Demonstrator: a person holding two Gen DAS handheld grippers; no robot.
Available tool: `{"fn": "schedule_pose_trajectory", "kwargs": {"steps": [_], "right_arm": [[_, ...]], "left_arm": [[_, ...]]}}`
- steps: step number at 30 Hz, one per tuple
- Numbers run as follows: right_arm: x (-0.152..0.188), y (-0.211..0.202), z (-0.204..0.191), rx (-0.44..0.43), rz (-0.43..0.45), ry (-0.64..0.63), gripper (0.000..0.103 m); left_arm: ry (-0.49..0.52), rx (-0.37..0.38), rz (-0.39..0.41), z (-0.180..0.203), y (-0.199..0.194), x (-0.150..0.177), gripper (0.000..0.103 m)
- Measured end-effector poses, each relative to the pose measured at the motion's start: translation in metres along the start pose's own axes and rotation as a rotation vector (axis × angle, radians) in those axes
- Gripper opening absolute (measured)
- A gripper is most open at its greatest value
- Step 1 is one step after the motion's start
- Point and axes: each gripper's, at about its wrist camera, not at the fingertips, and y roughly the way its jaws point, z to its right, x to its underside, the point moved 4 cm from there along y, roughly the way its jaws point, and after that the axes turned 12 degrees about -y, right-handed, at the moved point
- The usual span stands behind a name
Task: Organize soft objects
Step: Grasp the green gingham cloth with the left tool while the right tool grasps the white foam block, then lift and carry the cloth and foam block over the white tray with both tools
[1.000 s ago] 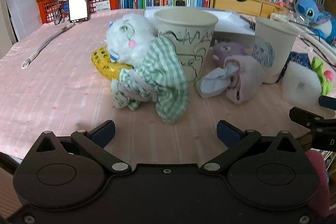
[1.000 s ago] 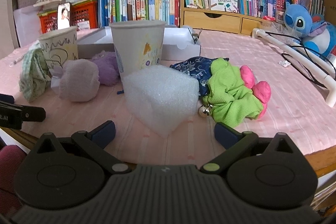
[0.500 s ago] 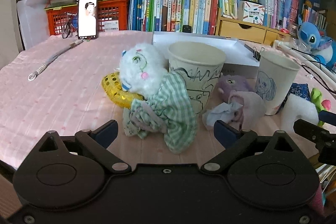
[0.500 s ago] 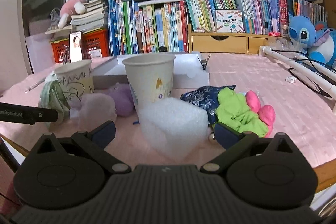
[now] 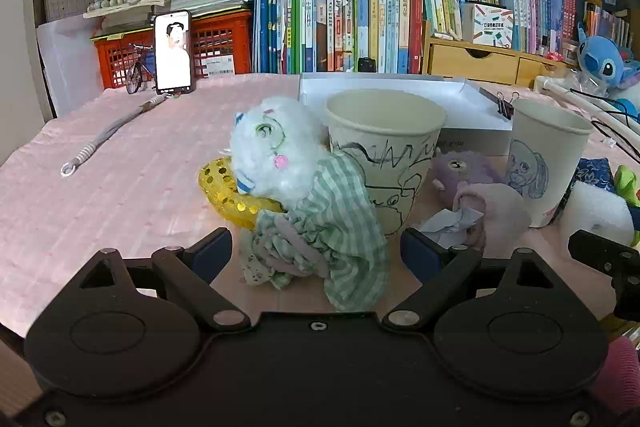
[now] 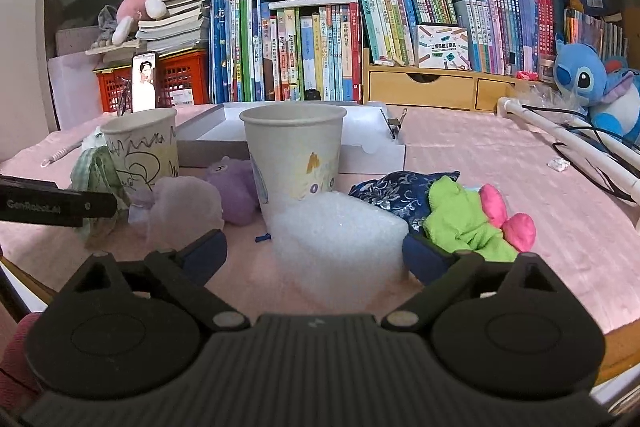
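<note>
Even indoor light, sharp, fisheye-bent edges

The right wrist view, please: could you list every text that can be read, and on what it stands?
"GenRoboLAI", roughly; last letters unsure: on the left gripper's black finger.
Book spines: too small to read.
Box on the drawers: print blurred.
Cups: drawings only.

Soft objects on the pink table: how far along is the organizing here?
Done: nothing visibly; both paper cups look unfilled from here. In hand: nothing. The left gripper is closing around the white plush in the green checked dress; the right gripper is closing around the white foam block. Left: those, the purple plush, the green and pink toy.
</note>
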Motion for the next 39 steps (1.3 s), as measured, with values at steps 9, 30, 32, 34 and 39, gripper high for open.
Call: {"fn": "schedule_pose_trajectory", "kwargs": {"steps": [9, 30, 32, 34, 39], "right_arm": [[-0.002, 0.009, -0.005, 0.046, -0.004, -0.048, 0.098], [-0.007, -0.002, -0.003, 0.142, 0.070, -0.049, 0.073], [-0.010, -0.006, -0.003, 0.138, 0.094, -0.049, 0.073], [-0.012, -0.010, -0.001, 0.133, 0.111, -0.041, 0.073], [-0.016, -0.016, 0.002, 0.108, 0.137, -0.013, 0.073]], "left_arm": [[-0.004, -0.028, -0.002, -0.003, 0.012, 0.005, 0.090], [-0.039, 0.008, 0.034, -0.009, -0.014, 0.000, 0.048], [-0.039, 0.014, 0.053, -0.008, -0.021, -0.002, 0.048], [-0.047, 0.025, 0.071, -0.007, -0.028, -0.006, 0.047], [-0.059, 0.056, 0.103, -0.004, -0.041, -0.013, 0.047]]}}
